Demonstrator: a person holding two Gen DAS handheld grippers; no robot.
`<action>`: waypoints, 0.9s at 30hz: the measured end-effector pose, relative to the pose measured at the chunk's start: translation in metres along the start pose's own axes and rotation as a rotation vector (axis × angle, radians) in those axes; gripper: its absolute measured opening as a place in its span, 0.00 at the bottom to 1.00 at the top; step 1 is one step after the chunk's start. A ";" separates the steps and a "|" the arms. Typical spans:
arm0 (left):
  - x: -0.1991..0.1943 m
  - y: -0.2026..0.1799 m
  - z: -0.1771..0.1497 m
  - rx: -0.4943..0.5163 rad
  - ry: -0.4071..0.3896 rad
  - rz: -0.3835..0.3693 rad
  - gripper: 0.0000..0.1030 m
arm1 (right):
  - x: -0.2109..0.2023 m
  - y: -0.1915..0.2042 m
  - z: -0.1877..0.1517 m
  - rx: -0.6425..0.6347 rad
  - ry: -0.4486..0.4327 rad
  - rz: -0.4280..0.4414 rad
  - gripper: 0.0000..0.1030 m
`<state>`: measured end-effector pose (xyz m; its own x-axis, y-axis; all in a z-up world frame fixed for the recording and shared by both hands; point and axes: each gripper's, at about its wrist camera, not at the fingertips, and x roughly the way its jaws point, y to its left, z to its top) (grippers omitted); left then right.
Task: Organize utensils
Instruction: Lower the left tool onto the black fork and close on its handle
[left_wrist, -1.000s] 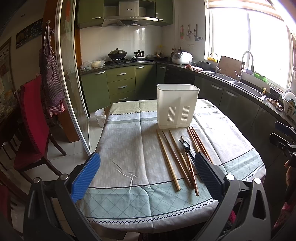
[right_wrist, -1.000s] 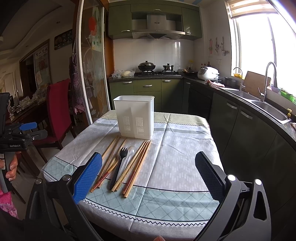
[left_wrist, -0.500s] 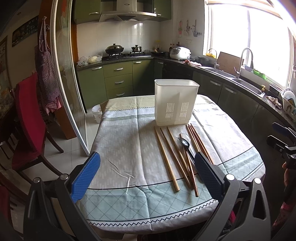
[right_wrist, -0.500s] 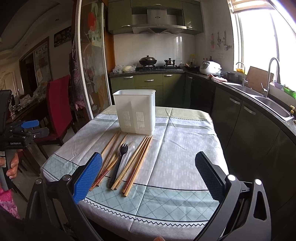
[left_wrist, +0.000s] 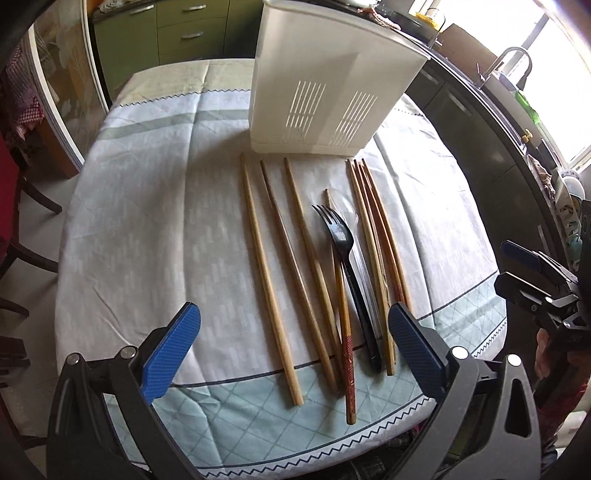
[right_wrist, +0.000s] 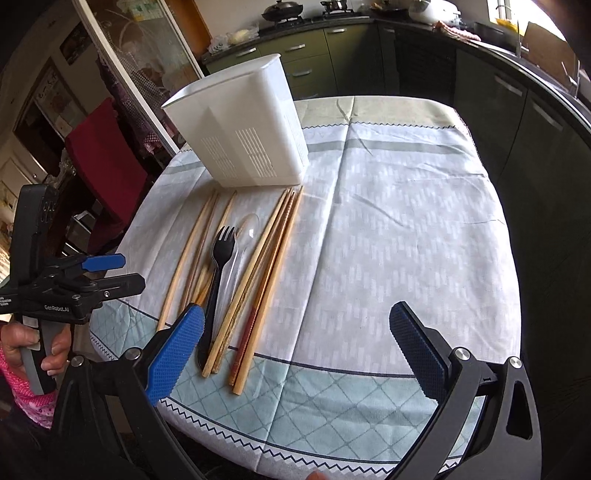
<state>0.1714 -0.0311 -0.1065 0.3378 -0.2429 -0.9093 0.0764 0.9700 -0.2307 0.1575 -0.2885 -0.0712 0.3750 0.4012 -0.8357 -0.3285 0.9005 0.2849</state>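
Both claws are hanging spread and empty: left gripper (left_wrist: 291, 343), right gripper (right_wrist: 295, 347). Utensils are lying loose on the tablecloth (left_wrist: 155, 229), just before the white caddy (left_wrist: 325, 81).

Count: one black fork (left_wrist: 345, 258), one clear spoon (right_wrist: 242, 251), roughly eight chopsticks (left_wrist: 269, 280); overlap is hiding the exact number.

Judging: all light, stiff, thin, flat-lying, likely slippery. Pinching mid-shaft looks best.

Pretty standard kitchen here. Green cabinets (right_wrist: 314, 70) are run along the back wall, with pots (right_wrist: 282, 9) left on the stove. A dark counter (left_wrist: 476, 96) is curved down the right, where a tap (left_wrist: 515, 61) is set under a bright window (left_wrist: 565, 74); lots of daylight is let in. A red chair (right_wrist: 103, 166) is parked by a glass door (right_wrist: 147, 62). The table is covered by a pale patterned cloth (right_wrist: 406, 221).
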 end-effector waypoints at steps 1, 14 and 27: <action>0.005 -0.001 0.005 -0.003 0.021 -0.007 0.94 | 0.003 -0.004 0.005 0.013 0.023 0.007 0.96; 0.052 -0.054 0.037 0.014 0.170 0.059 0.49 | 0.012 -0.041 0.029 0.078 0.064 -0.005 0.71; 0.079 -0.076 0.042 -0.032 0.238 0.123 0.15 | 0.015 -0.050 0.027 0.052 0.065 0.032 0.70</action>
<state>0.2316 -0.1232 -0.1461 0.1126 -0.1218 -0.9862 0.0176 0.9926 -0.1205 0.2034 -0.3229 -0.0852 0.3073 0.4199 -0.8540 -0.2933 0.8955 0.3347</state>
